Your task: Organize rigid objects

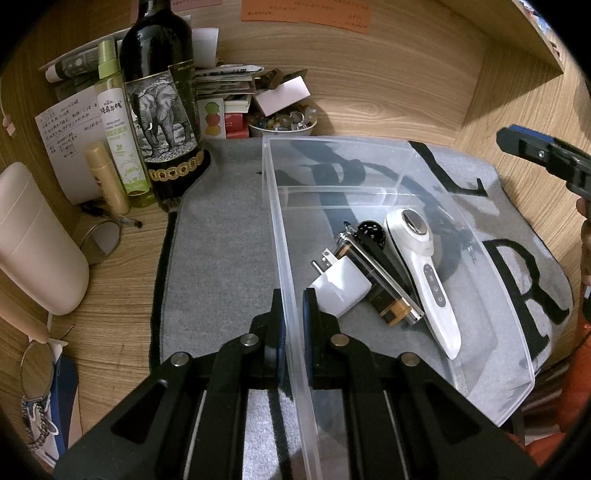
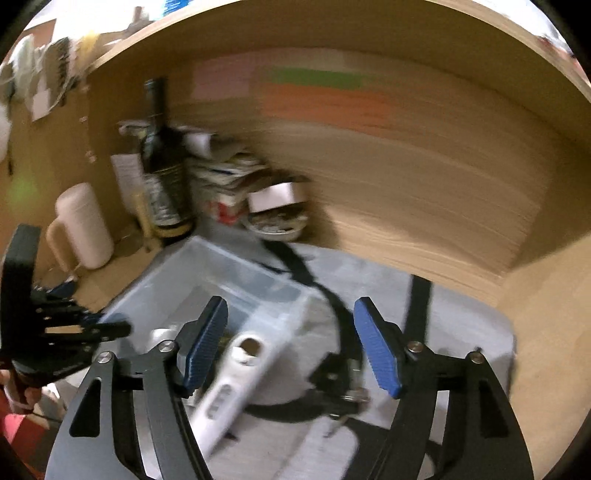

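Left gripper (image 1: 293, 310) jaws clamp the clear bin (image 1: 399, 162) wall; right gripper (image 2: 291, 347) jaws gape empty above it.

A wood-grain counter (image 1: 122, 295) runs under a grey felt mat with black lettering (image 1: 221, 258). Ahead of the claw rises a wooden back wall (image 1: 369, 81) carrying an orange paper note (image 1: 306, 13); in the right wrist view pink, green and orange notes blur across it. A wooden shelf (image 1: 532, 33) juts out above, ahead and to the right. The light is warm and dim.
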A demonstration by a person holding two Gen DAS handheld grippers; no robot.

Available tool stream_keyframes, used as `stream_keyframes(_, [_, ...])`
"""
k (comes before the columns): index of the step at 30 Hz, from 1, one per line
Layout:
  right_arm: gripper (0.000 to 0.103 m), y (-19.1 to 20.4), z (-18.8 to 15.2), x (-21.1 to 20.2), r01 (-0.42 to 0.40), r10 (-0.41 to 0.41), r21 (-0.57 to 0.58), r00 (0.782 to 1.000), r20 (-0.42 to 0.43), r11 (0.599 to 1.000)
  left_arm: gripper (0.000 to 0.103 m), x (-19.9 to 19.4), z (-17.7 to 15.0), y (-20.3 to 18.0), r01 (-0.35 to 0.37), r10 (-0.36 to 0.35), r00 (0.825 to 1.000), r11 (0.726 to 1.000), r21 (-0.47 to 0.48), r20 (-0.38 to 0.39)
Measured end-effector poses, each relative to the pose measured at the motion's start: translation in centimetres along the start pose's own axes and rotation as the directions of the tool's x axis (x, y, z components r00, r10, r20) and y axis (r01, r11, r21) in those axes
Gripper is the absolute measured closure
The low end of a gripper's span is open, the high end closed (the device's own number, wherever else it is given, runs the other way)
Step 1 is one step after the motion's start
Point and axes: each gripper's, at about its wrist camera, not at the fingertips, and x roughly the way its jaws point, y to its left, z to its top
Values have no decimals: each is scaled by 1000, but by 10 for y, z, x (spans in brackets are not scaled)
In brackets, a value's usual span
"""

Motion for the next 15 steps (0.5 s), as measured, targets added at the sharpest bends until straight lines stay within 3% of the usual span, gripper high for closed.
stream_keyframes(8, [31,-38,-30,21,66,-59,78,994,-97,995,95,0,0,0,-2,2,1000,1000,0,-1])
stream_keyframes(15, [31,-42,-60,42,33,-13,96,981,-194,995,96,0,0,1,-9,9,1000,1000,-3,-4])
